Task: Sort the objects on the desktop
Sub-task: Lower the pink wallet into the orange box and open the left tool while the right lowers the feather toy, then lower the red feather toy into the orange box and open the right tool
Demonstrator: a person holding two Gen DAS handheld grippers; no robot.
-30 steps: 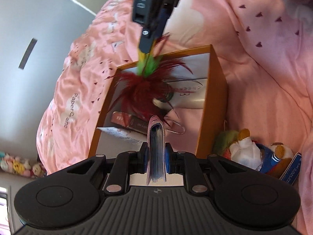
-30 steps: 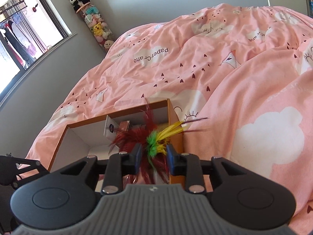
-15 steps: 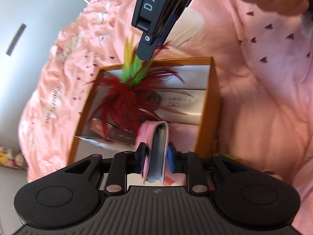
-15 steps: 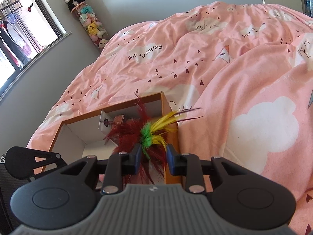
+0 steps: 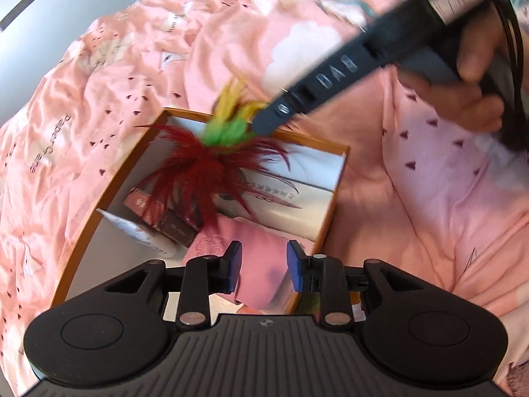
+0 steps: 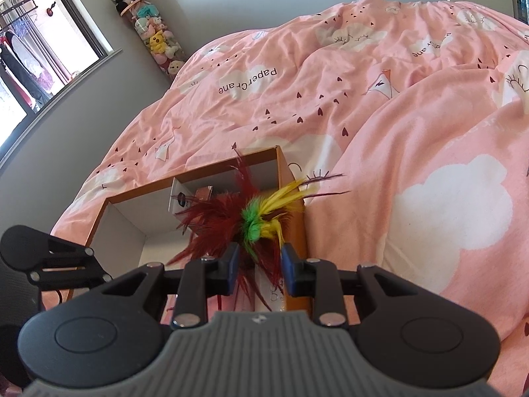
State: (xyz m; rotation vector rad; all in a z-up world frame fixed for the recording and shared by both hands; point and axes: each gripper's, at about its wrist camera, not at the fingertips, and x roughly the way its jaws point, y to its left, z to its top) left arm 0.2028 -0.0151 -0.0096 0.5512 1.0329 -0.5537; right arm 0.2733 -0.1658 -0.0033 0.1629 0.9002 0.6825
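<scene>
An orange box point(image 5: 331, 211) with a white inside lies on the bed. My left gripper point(image 5: 263, 266) hovers over its near end with its jaws opening. A pink notebook point(image 5: 261, 251) lies flat in the box below them, free of the pads. My right gripper point(image 6: 259, 264) is shut on a feather shuttlecock point(image 6: 254, 221) with dark red, green and yellow feathers. It holds this shuttlecock point(image 5: 205, 172) over the box point(image 6: 296, 231). In the left wrist view one right finger point(image 5: 314, 82) reaches in from the upper right, with a hand behind it.
In the box are a red-brown carton point(image 5: 158, 215), a white packet point(image 5: 132, 231) and a white printed box point(image 5: 291, 205). A rumpled pink duvet point(image 6: 363, 99) surrounds it. A tube of plush toys point(image 6: 155, 33) and a window point(image 6: 39, 49) stand at the far left wall.
My left gripper has opened and let go of the pink notebook, which now lies flat in the box. The left hand rolled and lifted. The right gripper has stayed put with the shuttlecock.
</scene>
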